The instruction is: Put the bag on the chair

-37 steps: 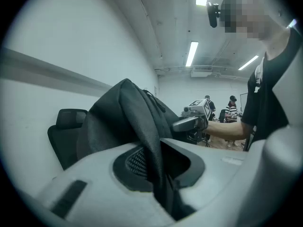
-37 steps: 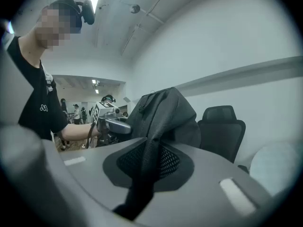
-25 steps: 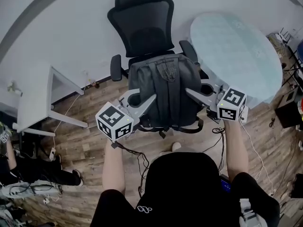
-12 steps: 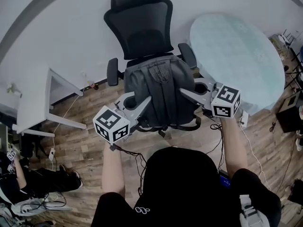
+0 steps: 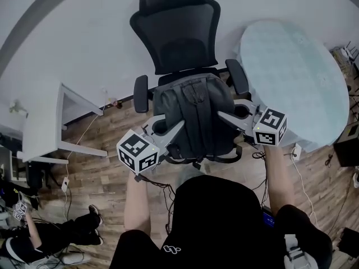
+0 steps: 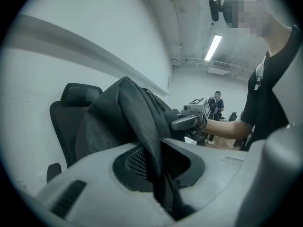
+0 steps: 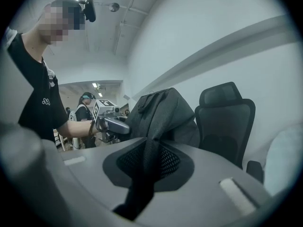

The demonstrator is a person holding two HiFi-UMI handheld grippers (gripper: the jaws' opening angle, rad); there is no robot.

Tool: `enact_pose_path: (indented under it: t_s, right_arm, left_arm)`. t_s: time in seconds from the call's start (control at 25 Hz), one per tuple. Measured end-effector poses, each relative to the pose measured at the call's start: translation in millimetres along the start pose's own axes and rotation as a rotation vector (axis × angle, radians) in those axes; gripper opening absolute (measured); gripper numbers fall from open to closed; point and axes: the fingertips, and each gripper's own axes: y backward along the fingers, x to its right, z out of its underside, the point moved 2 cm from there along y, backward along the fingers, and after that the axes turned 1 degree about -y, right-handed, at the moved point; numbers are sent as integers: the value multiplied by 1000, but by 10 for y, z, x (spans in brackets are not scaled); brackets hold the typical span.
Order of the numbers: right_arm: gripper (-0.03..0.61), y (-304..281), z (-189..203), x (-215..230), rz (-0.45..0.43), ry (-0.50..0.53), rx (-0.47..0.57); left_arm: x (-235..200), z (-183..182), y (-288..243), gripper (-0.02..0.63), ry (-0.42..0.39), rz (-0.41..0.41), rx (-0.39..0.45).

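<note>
The black office chair (image 5: 176, 24) sits by the wall, the round glass table (image 5: 297, 77) to its right. The dark grey bag (image 5: 193, 114) hangs upright over the seat, between the armrests; whether it touches the seat is hard to tell. The left gripper (image 5: 176, 129) is pinched tight on bag fabric, and the right gripper (image 5: 224, 115) is clamped on a strap (image 7: 147, 174).

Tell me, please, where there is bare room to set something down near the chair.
The table right of the chair looks bare, as does the desk left of it. The chair itself is taken up by the bag.
</note>
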Motion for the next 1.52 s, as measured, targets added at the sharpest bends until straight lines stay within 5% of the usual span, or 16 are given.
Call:
enact_pose_path:
  t_s: [0.4,0.76,1.52]
  right_arm:
    - [49,-1013,15,1526,75,-137,-117]
    - [49,-1872,-134,2354,108,-196,-181]
    - [48,-2453,743,3432,216,-395,-350]
  left_arm:
    - [-1806,169,-719,44,179,102,-14]
    - [-3032,156,-876,44,223,140,-28]
    - [-4059,995,-1631,46,422,125,-151]
